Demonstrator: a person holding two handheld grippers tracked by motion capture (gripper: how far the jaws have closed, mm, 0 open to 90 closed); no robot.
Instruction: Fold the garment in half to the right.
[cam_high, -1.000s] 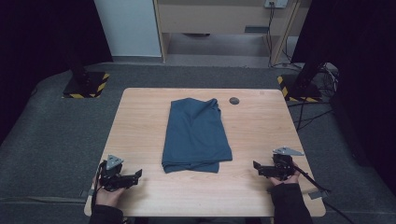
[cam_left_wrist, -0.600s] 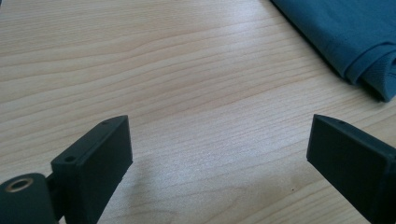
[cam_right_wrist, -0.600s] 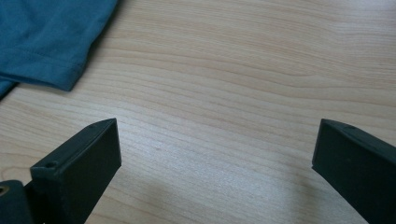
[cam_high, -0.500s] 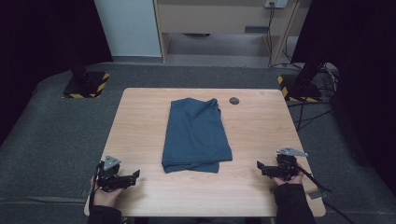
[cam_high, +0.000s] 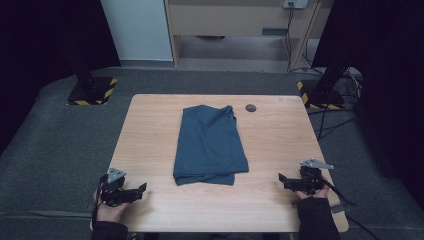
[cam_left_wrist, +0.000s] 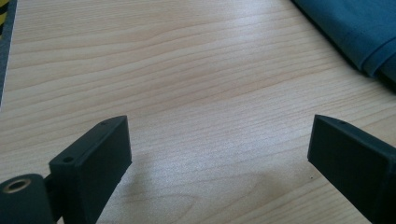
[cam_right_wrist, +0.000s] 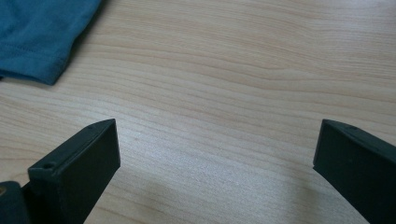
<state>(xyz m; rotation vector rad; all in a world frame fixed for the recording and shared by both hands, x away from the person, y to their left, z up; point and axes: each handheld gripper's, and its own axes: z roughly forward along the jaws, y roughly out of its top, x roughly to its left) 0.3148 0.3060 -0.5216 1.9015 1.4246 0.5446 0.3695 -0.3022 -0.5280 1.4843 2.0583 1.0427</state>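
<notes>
A folded blue-teal cloth (cam_high: 211, 144) lies in the middle of the wooden table (cam_high: 280, 135), long side running away from me. Its near corner shows at the upper right of the left gripper view (cam_left_wrist: 359, 32) and at the upper left of the right gripper view (cam_right_wrist: 39, 39). My left gripper (cam_high: 141, 189) rests open near the table's front left corner, jaws wide apart over bare wood (cam_left_wrist: 219, 154). My right gripper (cam_high: 282, 179) sits open near the front right, nothing between its jaws (cam_right_wrist: 215, 168). Both point inward, well apart from the cloth.
A small dark round object (cam_high: 250, 108) lies on the table near the far edge, right of the cloth. Stands with yellow-black striped bases (cam_high: 92, 92) flank the table on grey carpet. Cables (cam_high: 330, 125) trail on the floor at the right.
Both grippers have drawn slightly back toward the table's front edge. The cloth has not moved.
</notes>
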